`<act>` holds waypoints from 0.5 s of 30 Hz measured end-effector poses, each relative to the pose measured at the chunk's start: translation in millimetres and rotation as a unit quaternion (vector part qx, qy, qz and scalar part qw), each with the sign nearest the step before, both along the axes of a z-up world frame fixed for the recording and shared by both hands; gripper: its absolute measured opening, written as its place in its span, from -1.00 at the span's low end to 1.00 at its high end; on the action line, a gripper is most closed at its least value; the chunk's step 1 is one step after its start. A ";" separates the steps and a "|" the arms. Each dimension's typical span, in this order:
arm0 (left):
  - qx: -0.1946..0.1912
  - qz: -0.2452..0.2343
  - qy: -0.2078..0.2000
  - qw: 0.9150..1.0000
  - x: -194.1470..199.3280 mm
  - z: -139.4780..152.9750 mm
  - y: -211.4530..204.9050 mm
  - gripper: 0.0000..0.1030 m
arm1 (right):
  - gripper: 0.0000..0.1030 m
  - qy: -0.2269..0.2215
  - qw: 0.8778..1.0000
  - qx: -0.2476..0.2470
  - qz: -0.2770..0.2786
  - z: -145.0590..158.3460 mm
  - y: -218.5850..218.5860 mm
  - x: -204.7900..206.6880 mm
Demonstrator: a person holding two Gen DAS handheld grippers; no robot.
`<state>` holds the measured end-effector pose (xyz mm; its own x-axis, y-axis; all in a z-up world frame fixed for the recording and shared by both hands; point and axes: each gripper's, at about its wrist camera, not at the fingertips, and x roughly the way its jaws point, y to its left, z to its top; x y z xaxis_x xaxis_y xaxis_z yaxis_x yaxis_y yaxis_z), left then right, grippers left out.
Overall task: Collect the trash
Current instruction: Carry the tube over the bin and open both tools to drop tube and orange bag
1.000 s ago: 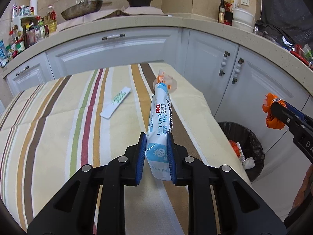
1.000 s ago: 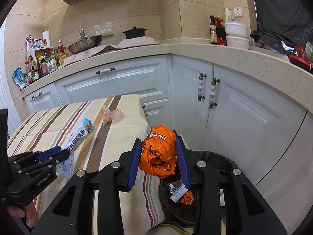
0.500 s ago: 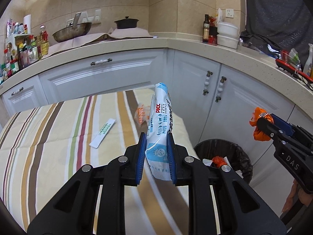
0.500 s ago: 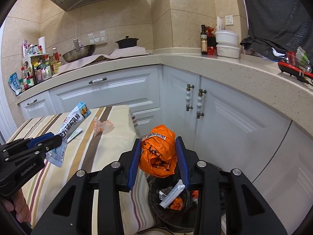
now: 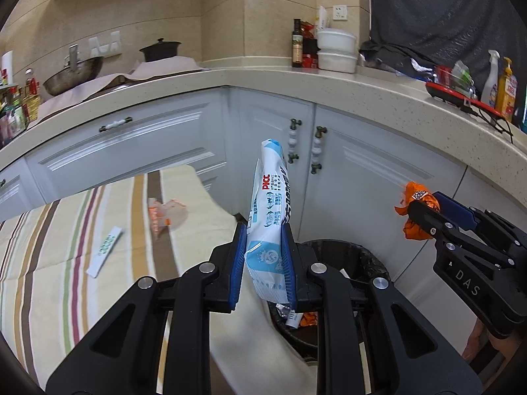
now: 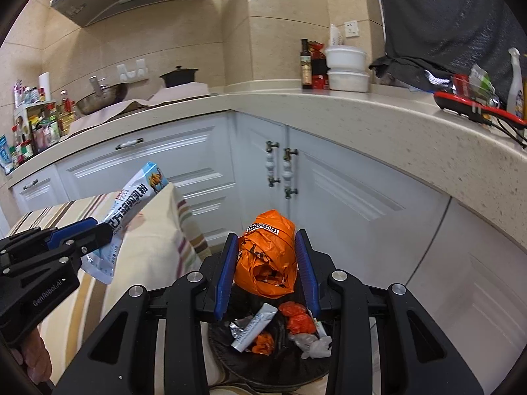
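Orange crumpled wrapper (image 6: 266, 256) is sitting pinched in the right gripper (image 6: 266, 273), angling down directly above the black bin (image 6: 283, 372). Beside the bin, the left gripper (image 5: 263, 260) is tilting downward, clamping a white-blue packet (image 5: 270, 217).

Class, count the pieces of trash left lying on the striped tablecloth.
2: a crumpled orange-and-clear wrapper near the cloth's far end, and a flat white sachet nearer the camera. Others may be hidden.
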<state>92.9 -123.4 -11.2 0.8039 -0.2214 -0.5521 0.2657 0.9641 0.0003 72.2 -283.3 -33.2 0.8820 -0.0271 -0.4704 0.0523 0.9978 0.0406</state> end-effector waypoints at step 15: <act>0.040 -0.029 0.031 0.998 27.8 -37.1 -51.7 -0.54 | 0.04 0.030 0.999 0.011 -0.036 -31.7 -40.7 17.4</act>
